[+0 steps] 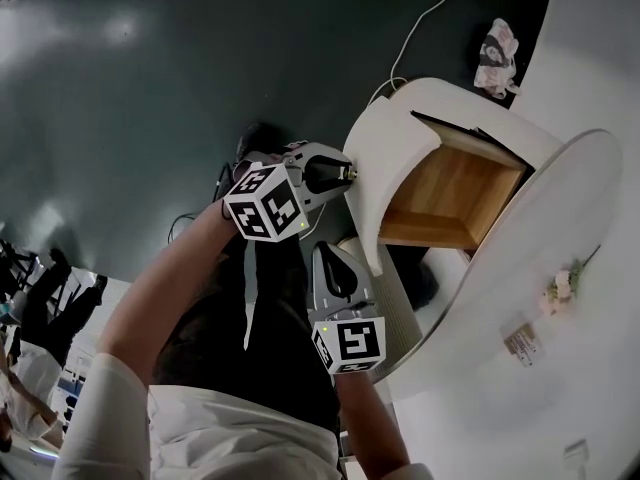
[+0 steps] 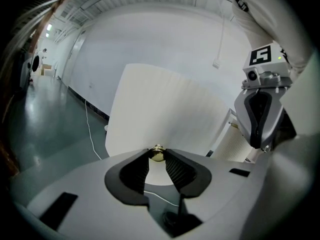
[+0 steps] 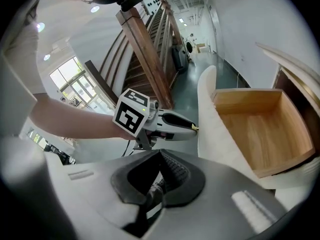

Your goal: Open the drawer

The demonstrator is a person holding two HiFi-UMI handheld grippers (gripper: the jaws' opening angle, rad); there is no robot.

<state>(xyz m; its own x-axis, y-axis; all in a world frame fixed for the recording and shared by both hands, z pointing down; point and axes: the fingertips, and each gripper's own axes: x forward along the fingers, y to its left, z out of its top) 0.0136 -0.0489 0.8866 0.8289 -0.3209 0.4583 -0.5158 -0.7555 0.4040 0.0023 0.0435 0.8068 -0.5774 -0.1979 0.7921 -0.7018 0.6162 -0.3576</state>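
At centre frame, the left gripper (image 1: 350,173) clamps the brass knob (image 2: 157,154) of the pulled-out drawer (image 1: 450,193); just below, the right gripper (image 1: 328,253) has its jaws together, empty.

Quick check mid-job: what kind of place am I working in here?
Likely a big indoor hall or showroom: a glossy dark floor, a curved white desk with a wooden drawer pulled open, and a wooden staircase beyond.

A dark grey-green glossy floor (image 1: 150,68) reflects pale light, and a thin white cable (image 1: 432,13) trails across it. Plain white walls (image 2: 165,39) stand behind. A brown wooden staircase (image 3: 145,49) rises beside bright paned windows (image 3: 75,86).
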